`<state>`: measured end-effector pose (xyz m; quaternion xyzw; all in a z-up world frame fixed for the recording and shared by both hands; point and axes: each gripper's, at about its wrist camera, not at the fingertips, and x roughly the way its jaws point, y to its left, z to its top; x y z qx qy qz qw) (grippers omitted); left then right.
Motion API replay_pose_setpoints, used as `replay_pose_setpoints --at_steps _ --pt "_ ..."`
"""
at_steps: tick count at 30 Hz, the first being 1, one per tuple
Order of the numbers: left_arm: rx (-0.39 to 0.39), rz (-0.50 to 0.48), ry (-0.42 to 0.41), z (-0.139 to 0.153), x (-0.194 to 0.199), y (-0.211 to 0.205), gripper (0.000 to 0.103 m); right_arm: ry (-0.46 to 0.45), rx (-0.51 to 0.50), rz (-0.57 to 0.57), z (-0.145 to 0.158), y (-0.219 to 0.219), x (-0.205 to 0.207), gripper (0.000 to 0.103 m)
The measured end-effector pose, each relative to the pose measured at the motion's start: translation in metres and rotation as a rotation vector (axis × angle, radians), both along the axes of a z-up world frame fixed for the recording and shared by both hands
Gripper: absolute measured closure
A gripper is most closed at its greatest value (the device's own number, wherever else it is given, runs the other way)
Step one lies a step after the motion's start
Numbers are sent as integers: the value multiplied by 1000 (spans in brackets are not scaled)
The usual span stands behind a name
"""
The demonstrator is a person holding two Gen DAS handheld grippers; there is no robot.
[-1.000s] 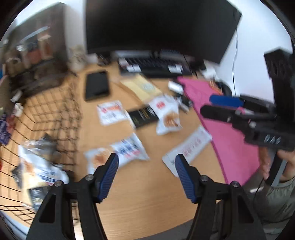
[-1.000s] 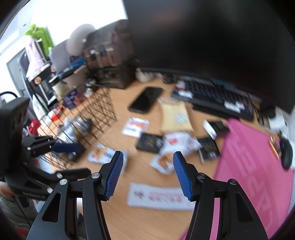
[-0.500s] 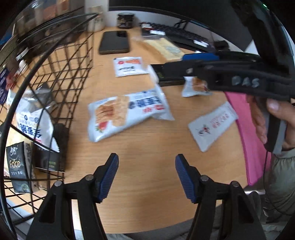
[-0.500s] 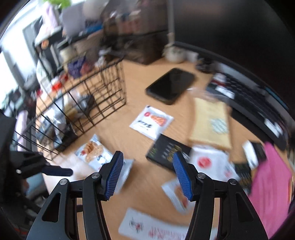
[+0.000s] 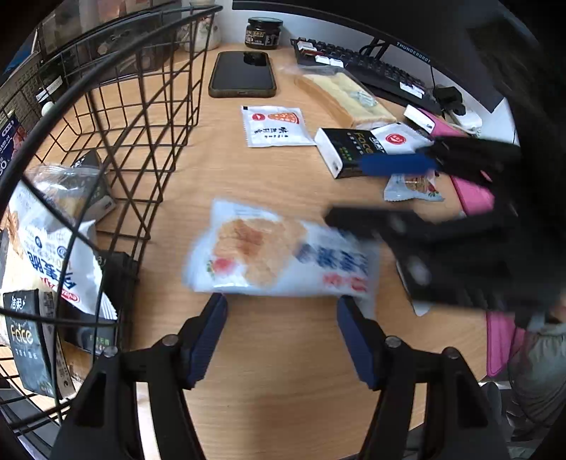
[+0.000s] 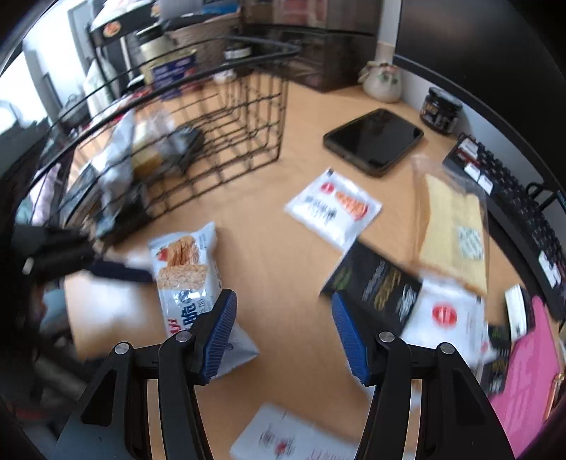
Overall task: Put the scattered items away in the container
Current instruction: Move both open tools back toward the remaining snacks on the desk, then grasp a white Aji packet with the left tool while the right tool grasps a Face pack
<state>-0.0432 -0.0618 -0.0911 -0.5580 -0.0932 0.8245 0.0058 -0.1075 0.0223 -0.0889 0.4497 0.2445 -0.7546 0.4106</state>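
A white and blue cracker packet [image 5: 283,260] lies on the wooden desk, just beyond my open, empty left gripper [image 5: 283,339]. It also shows in the right wrist view [image 6: 187,279], at the left finger of my open, empty right gripper [image 6: 283,331]. The black wire basket [image 5: 148,116] stands at the left and holds several snack packs [image 5: 49,244]; it also shows in the right wrist view [image 6: 226,141]. A pizza sachet [image 5: 274,125], a black Face box [image 5: 348,152], a white red-dot packet [image 5: 396,138] and a bread pack [image 5: 348,95] lie scattered further back.
A phone [image 5: 242,74], a dark jar [image 5: 263,33] and a keyboard [image 5: 371,72] sit at the back. A pink mat [image 6: 527,389] lies at the right. A long white sachet [image 6: 293,438] lies near the front edge. The right gripper body [image 5: 460,212] crosses the left wrist view.
Both grippers have dropped lower and closer to the desk. The cracker packet now sits right at the left gripper's fingertips. The right gripper has swung in over the packet's right end.
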Motion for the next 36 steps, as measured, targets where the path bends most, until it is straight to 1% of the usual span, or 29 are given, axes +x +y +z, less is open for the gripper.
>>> replay_pose_setpoints --at_steps 4,8,12,13,15,17,19,21,23,25,28,30,33,36 --pt "-25 -63 -8 -1 -1 13 30 18 12 -42 1 27 19 47" --pt "-4 -155 -17 0 -2 31 30 -11 -1 -98 2 63 32 48" --pt "-11 -171 -18 0 -8 39 30 -82 -43 -153 1 103 48 48" --pt "-11 -176 -19 0 -10 41 30 -83 -50 -164 1 110 53 48" --pt "-17 -187 -29 1 -13 43 30 -64 -75 -202 6 127 60 48" --pt "-32 -166 -20 6 -13 40 30 -59 -117 -246 16 144 59 48" --pt "-3 -135 5 16 -8 36 30 -40 -154 -295 26 163 59 48" --pt "28 -142 26 26 -4 39 30 -18 -174 -344 32 182 58 48" --pt "48 -169 37 32 -4 52 30 -14 -183 -372 33 193 57 48" --pt "65 -190 40 31 -10 67 29 -17 -196 -389 33 201 56 48" --pt "79 -223 3 18 -27 92 29 -18 -212 -402 33 207 58 48" --pt "70 -203 -27 7 -34 96 29 -14 -217 -408 34 209 59 48" --pt "81 -179 -54 -4 -39 93 29 -10 -217 -405 33 212 62 48" --pt "59 -186 -30 -5 -40 94 29 -22 -212 -409 26 214 59 48"
